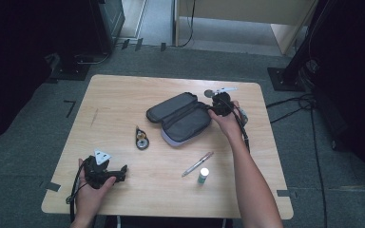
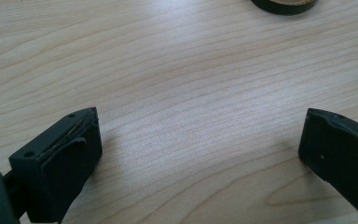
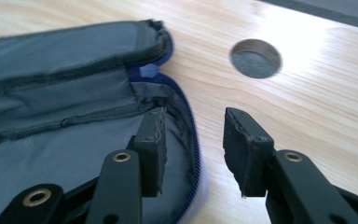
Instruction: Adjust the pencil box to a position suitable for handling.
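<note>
Right tongs (image 3: 193, 140) were seen partly parted at the near end of an open grey pencil case (image 1: 180, 116), one jaw over its lining and the other over the wood, with nothing pressed between the pads. Left tongs (image 2: 200, 154) were held wide apart, low over the bare worktop (image 1: 123, 95), well away from the case. Near the worktop's middle a roll of tape (image 1: 142, 141) was seen, and a pen (image 1: 197, 164) and a small green bottle (image 1: 203, 175) lay nearer the person.

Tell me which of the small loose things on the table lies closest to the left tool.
The black tape roll, left of the pouch. The pen and the green-capped bottle lie farther right.
</note>
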The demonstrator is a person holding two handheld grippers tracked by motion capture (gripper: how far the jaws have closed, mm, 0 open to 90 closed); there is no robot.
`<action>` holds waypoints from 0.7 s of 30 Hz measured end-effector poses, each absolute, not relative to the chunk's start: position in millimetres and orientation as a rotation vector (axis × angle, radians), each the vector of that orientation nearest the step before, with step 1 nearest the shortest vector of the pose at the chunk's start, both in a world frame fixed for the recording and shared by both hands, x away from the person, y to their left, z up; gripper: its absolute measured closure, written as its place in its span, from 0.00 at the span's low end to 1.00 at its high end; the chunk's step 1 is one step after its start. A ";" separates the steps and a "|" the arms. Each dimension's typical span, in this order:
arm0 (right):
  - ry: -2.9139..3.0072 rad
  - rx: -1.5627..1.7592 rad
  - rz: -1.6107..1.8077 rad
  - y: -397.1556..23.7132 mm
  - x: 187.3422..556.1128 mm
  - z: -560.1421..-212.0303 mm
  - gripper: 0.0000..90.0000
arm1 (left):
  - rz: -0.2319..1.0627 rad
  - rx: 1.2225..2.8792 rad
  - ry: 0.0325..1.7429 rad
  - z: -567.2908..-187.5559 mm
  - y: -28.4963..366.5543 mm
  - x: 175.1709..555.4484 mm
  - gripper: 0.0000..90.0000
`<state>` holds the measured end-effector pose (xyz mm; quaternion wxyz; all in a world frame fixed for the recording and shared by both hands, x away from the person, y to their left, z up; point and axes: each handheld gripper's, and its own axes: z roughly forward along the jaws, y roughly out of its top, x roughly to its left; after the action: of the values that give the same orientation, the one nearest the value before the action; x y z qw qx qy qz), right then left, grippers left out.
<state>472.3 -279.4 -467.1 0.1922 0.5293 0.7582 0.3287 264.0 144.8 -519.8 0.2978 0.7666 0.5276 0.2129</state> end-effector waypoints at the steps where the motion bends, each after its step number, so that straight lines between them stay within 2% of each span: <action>1: 2.150 1.461 0.908 -278.3 475.5 -468.8 0.66 | 0.565 2.038 1.402 -519.8 144.8 264.0 0.00; 6: 2.223 1.418 0.840 -274.2 486.1 -480.2 0.67 | 0.566 2.036 1.399 -520.0 144.7 263.9 0.00; 7: 2.233 1.425 0.827 -273.7 487.2 -482.4 0.70 | 0.567 2.036 1.399 -520.0 144.7 263.9 0.00; 8: 2.241 1.456 0.790 -272.5 488.2 -485.8 0.82 | 0.566 2.036 1.399 -520.0 144.7 263.9 0.00; 9: 2.241 1.456 0.790 -272.5 488.2 -485.8 0.82 | 0.566 2.036 1.399 -520.0 144.7 263.9 0.00; 10: 2.235 1.484 0.773 -271.4 487.6 -486.5 0.90 | 0.566 2.037 1.399 -519.9 144.7 263.9 0.00; 12: 2.202 1.545 0.753 -271.6 485.9 -485.9 0.97 | 0.567 2.036 1.399 -520.0 144.7 263.9 0.00; 21: 2.076 1.855 0.881 -281.8 469.1 -476.6 0.99 | 0.565 2.037 1.398 -519.9 144.6 263.9 0.00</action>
<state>469.1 -281.8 -476.6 0.1107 0.6313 0.7067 0.2997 263.9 144.6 -519.9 0.2989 0.7671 0.5262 0.2128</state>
